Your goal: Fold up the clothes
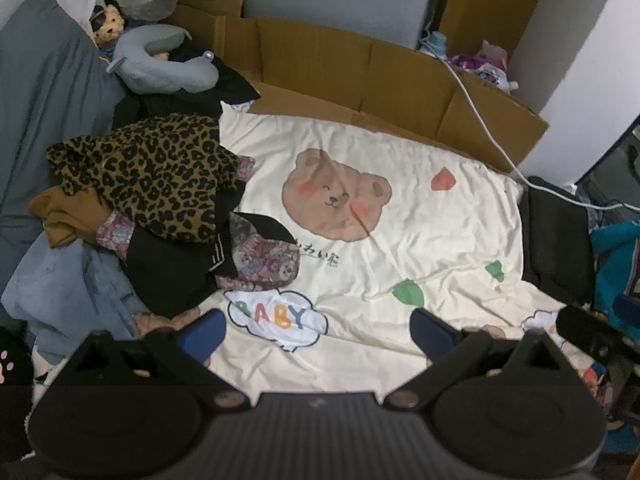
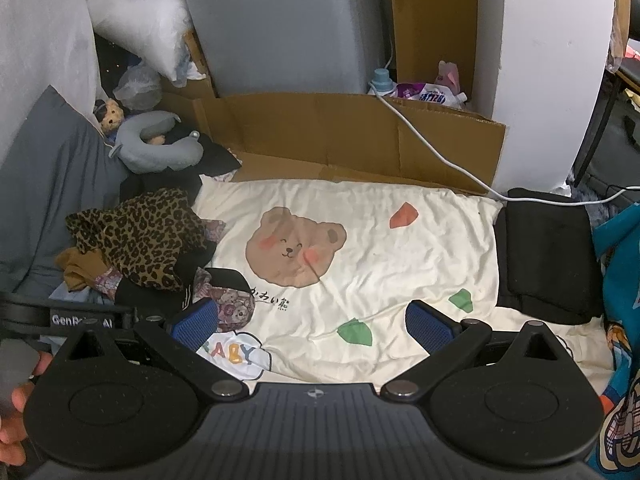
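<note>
A heap of unfolded clothes lies on the left of a cream bear-print sheet (image 1: 420, 240) (image 2: 380, 256): a leopard-print garment (image 1: 152, 172) (image 2: 140, 236) on top, a black garment (image 1: 172, 272), a floral piece (image 1: 260, 256) (image 2: 228, 304), a brown one (image 1: 68, 212) and a light blue one (image 1: 68, 292). A folded black garment (image 1: 556, 244) (image 2: 544, 256) rests at the sheet's right edge. My left gripper (image 1: 316, 332) hovers open over the sheet's near edge, holding nothing. My right gripper (image 2: 312, 324) is open too, beside the left gripper's body (image 2: 80, 318).
Flattened cardboard (image 1: 360, 80) (image 2: 340, 136) lines the back of the sheet, with a white cable (image 1: 480, 120) (image 2: 432, 144) across it. A grey neck pillow (image 1: 160, 64) and plush toy (image 1: 108, 26) sit at the back left. A grey pillow (image 1: 48, 100) borders the left. A hand (image 2: 12, 408) shows at the lower left.
</note>
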The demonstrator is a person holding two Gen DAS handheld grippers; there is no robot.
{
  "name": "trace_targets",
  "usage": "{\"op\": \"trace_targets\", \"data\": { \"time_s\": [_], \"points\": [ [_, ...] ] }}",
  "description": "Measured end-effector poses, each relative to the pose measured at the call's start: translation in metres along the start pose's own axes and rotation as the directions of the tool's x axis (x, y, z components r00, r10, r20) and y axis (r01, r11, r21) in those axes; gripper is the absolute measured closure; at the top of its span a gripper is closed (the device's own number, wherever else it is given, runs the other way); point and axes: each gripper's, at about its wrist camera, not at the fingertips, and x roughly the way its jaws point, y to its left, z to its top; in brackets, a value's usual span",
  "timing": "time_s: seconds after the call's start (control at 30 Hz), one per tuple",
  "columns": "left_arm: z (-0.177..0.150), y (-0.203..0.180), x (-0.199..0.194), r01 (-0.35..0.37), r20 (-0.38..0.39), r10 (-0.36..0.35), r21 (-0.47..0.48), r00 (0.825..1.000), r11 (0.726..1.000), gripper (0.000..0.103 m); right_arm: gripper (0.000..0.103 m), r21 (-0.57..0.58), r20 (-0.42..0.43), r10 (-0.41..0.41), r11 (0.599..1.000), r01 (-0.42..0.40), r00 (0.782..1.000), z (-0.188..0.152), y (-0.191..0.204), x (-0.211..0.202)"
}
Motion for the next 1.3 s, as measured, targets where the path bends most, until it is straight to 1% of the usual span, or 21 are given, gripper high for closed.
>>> {"op": "trace_targets", "data": {
  "time_s": [0.1, 0.17, 0.2, 0.27, 0.3, 0.37, 0.47, 0.67, 0.83, 0.93, 1.0, 1.07, 1.17, 1.3],
  "points": [
    [0.002, 0.002, 0.001, 0.008, -0.001, -0.008, 0.003, 1.0, 1.0, 0.004, 0.0, -0.001, 0.008, 0.009, 1.0, -0.009, 1.0, 0.001, -0.001, 0.002],
    [0.003, 0.002, 0.002, 0.016, 0.011, -0.016, 0.012, 1.0, 1.0, 0.006, 0.0, -0.004, 0.013, 0.013, 1.0, -0.013, 1.0, 0.002, -0.001, 0.006],
    [0.004, 0.002, 0.003, 0.013, 0.012, -0.013, 0.019, 1.0, 1.0, 0.007, 0.0, -0.005, 0.025, 0.019, 1.0, -0.019, 0.999, 0.002, -0.002, 0.007],
    [0.005, 0.0, 0.001, 0.028, 0.016, -0.028, 0.031, 0.999, 0.999, 0.009, 0.0, -0.014, 0.048, 0.024, 1.0, -0.023, 0.999, 0.0, -0.005, 0.012],
    [0.006, -0.001, -0.001, 0.038, 0.022, -0.038, 0.037, 0.999, 0.999, 0.008, 0.0, -0.018, 0.041, 0.017, 1.0, -0.016, 0.999, 0.0, -0.005, 0.016],
    [0.007, -0.002, -0.004, 0.036, 0.031, -0.037, 0.043, 0.999, 0.998, 0.008, 0.0, -0.022, 0.04, 0.025, 0.999, -0.024, 0.999, -0.001, -0.007, 0.021],
    [0.012, 0.001, -0.001, 0.048, 0.019, -0.049, 0.026, 0.999, 0.998, 0.008, 0.0, -0.013, 0.032, 0.026, 1.0, -0.026, 0.999, 0.0, -0.011, 0.027],
    [0.032, 0.014, -0.001, 0.065, 0.03, -0.064, -0.016, 0.997, 0.998, 0.01, 0.0, -0.005, 0.075, 0.056, 0.998, -0.056, 0.996, 0.003, -0.017, 0.028],
    [0.058, 0.03, -0.005, 0.037, 0.084, -0.037, 0.0, 0.996, 0.999, 0.01, 0.0, 0.04, 0.098, 0.108, 0.993, -0.112, 0.989, 0.007, -0.023, 0.036],
    [0.071, 0.044, -0.006, 0.002, 0.121, -0.004, 0.016, 0.993, 1.0, 0.011, 0.0, 0.031, 0.114, 0.128, 0.991, -0.132, 0.985, 0.01, -0.017, 0.043],
    [0.078, 0.054, -0.007, -0.025, 0.147, 0.022, 0.024, 0.989, 0.999, 0.011, 0.0, 0.012, 0.116, 0.126, 0.992, -0.129, 0.985, 0.011, -0.012, 0.05],
    [0.083, 0.065, -0.005, -0.059, 0.148, 0.056, 0.021, 0.987, 0.998, 0.012, 0.0, -0.006, 0.115, 0.125, 0.992, -0.125, 0.986, 0.011, -0.008, 0.058],
    [0.092, 0.086, -0.003, -0.052, 0.138, 0.051, 0.005, 0.989, 0.999, 0.012, 0.002, -0.017, 0.108, 0.138, 0.99, -0.137, 0.984, 0.01, -0.003, 0.069],
    [0.102, 0.114, -0.001, -0.084, 0.158, 0.086, -0.023, 0.984, 0.996, 0.012, 0.005, -0.025, 0.106, 0.172, 0.985, -0.17, 0.979, 0.007, 0.006, 0.084]
  ]
}}
